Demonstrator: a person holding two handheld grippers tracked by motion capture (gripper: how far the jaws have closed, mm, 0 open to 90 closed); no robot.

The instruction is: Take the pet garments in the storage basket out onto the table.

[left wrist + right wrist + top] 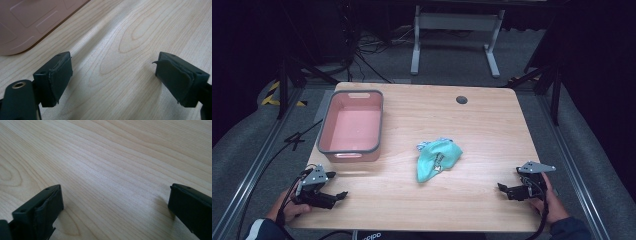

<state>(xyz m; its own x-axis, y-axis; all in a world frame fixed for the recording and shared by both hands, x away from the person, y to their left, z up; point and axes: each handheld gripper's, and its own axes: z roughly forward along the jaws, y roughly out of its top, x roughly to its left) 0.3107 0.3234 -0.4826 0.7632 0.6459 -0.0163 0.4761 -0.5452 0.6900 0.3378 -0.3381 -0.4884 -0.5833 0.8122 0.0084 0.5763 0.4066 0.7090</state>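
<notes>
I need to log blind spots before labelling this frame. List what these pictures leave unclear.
- Teal cloth, high view: crumpled on itself, so its shape and kind cannot be told.
- Pink bin, left gripper view: cut off by the top and left edges.
- Person's left hand, high view: partly hidden behind the left gripper.
- Dark round spot on the table, high view: too small to identify.

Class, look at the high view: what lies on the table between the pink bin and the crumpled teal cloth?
Nothing: in the high view, bare wooden table separates the pink bin from the teal cloth.
</notes>
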